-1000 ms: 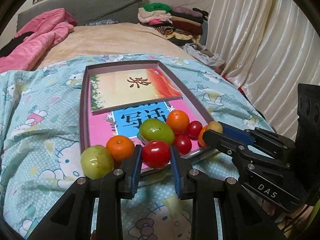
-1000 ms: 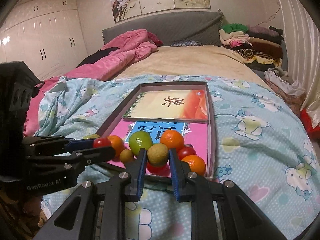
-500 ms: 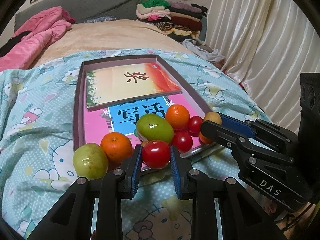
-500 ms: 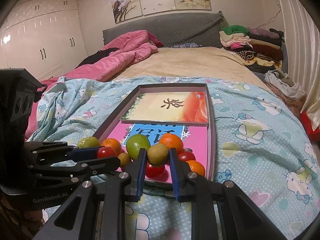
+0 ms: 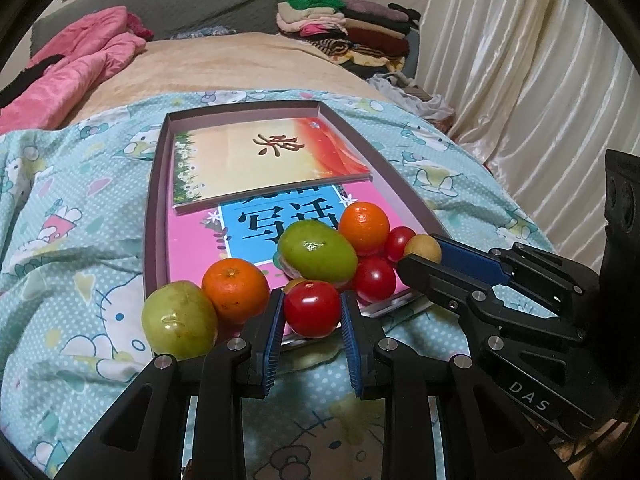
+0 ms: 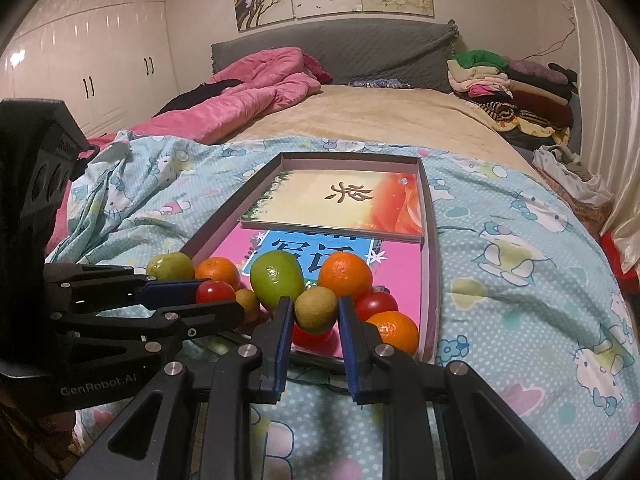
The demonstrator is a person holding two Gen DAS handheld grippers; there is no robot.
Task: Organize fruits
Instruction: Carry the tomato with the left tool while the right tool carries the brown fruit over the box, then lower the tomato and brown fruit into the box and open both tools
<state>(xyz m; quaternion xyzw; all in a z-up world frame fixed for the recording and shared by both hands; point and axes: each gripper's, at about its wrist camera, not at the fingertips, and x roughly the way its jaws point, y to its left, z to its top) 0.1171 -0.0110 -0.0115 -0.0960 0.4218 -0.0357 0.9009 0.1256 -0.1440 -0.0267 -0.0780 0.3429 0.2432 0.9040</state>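
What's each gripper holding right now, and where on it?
Left gripper clamps a red tomato across its sides; right gripper clamps a small brownish-green fruit the same way.

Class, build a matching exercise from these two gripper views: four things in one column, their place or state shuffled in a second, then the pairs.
Things
1. red tomato
2. small brownish fruit
3. green fruit at far left
4. book with the orange cover

Places
A. between the right gripper's pads
B. on the blanket, outside the tray
C. far end of the tray
D. between the left gripper's pads

Pairs: 1-D, 2-A, 3-B, 4-C
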